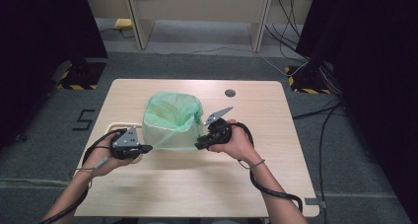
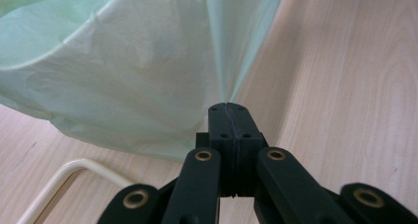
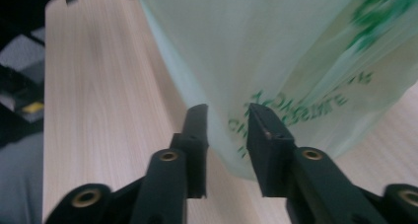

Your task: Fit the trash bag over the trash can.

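Left tool (image 2: 229,116) pinches bag (image 2: 123,76); bin seemingly hidden inside.

Floor cables (image 1: 296,17), hazard-striped stand feet (image 1: 79,86)

Pale green translucent plastic bag (image 1: 173,121) lines a small upright bin, mouth open, top edge folded over the rim. Sits mid-table, slightly toward the far side. Film is thin and wrinkled, with dark green printed lettering low on the right-hand side (image 3: 300,110). Lower left edge is pulled into a taut pleat (image 2: 224,81).
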### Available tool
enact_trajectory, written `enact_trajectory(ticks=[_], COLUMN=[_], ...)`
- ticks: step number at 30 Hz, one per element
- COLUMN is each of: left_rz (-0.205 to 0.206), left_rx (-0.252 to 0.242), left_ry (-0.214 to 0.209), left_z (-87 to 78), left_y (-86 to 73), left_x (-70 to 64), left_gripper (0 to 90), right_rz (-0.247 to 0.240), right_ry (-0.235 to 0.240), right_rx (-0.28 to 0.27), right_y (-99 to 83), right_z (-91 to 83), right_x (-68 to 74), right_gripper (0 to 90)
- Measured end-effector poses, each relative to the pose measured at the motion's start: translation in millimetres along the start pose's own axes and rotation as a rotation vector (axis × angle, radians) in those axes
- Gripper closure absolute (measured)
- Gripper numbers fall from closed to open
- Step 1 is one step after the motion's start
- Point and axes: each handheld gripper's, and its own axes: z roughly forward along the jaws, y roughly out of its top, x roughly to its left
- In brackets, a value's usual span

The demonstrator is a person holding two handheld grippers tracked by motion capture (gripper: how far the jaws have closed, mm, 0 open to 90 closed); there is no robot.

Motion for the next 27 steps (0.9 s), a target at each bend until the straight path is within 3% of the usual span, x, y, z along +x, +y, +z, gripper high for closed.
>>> enact_trajectory(ticks=[5,11,17,20,23,27], left_rz=[-0.035,-0.120,-0.195,-0.189,-0.204,-0.187], left_rx=[-0.078,-0.183,-0.249,-0.252,-0.258,-0.234], left_ry=[0.011,0.046,0.061,0.083,0.081,0.078], left_z=[-10.2,-24.5,-25.6,-22.1,-15.9,-4.9], left_y=[6.2,21.3,41.6,54.4,67.5,86.2], left_x=[-2.4,2.1,16.0,24.7,33.7,42.7], left_gripper=[70.6,52.7,48.4,47.6,46.9,47.7], right_rz=[0.036,0.048,0.055,0.065,0.072,0.083], right_ry=[-0.039,-0.115,-0.142,-0.155,-0.165,-0.169], right_rx=[-0.104,-0.158,-0.175,-0.190,-0.192,-0.192], right_y=[8.3,18.4,23.8,23.9,22.0,16.3], right_z=[-19.6,-30.2,-28.0,-27.6,-28.2,-30.7], right_x=[-5.5,-9.0,-8.4,-8.5,-8.6,-8.3], right_gripper=[60.8,59.3,58.0,57.0,55.4,54.4])
